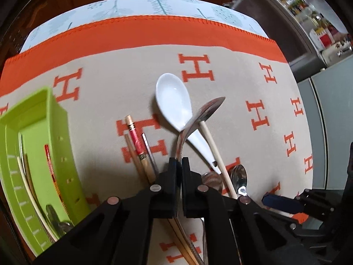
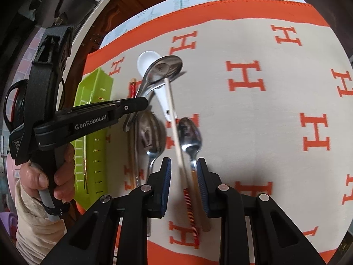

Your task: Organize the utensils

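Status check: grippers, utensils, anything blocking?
Left gripper shut on metal spoon, lifted. Right gripper open over chopstick. Green tray left, unobstructed.

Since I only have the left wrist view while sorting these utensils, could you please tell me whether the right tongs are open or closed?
Observer: The right tongs are open, straddling a pale chopstick and the handle of a small metal spoon.
Operator: Thank you. Where along its handle do my left tongs grip the held spoon?
Observer: The left tongs grip the held spoon mid-handle; the handle's end sticks out below them.
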Motion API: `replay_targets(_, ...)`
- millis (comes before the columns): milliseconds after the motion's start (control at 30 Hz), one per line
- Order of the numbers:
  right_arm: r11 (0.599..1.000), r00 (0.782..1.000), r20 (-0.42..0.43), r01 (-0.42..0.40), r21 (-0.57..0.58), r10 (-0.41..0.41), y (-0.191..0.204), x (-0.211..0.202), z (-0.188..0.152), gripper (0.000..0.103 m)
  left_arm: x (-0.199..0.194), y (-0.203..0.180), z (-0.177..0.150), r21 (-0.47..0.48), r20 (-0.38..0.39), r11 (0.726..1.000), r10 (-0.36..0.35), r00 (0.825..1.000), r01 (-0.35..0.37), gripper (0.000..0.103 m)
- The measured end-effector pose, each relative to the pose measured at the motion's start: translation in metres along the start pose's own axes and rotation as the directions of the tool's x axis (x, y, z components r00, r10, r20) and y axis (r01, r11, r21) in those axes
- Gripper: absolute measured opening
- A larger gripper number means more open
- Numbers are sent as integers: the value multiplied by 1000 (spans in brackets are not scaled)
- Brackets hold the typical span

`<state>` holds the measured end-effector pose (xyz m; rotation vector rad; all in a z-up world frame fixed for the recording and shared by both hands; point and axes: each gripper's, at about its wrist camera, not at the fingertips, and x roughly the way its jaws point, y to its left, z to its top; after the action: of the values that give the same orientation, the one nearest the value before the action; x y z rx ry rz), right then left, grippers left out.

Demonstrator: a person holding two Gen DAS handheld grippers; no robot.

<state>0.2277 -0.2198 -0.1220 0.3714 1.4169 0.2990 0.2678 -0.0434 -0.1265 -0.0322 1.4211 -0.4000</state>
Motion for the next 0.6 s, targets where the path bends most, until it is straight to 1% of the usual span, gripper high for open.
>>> replay_targets(100, 1000, 1000, -6, -13, -7, 13, 7, 3, -3, 25, -6, 6, -5, -37, 8, 999, -21, 1000, 22, 1)
replay_targets(167, 1000, 1000, -11, -21, -15, 21, 13, 5, -5, 24, -14, 10, -11, -59, 28, 997, -49, 998, 51, 1)
replay_targets(333, 999, 1000, -13, -27, -33, 26, 25, 13, -10, 24, -39, 22, -32, -105, 74, 989, -93, 993, 101, 1)
replay_targets(467, 999, 999, -16, -40, -29, 39, 27, 20, -9, 24, -50, 32, -48, -157, 90, 983, -80, 993, 93, 1)
replay_targets(600, 997, 998, -27, -59, -49, 58, 38, 26, -11, 24, -54, 42, -55, -195, 109, 980, -21, 994, 42, 1)
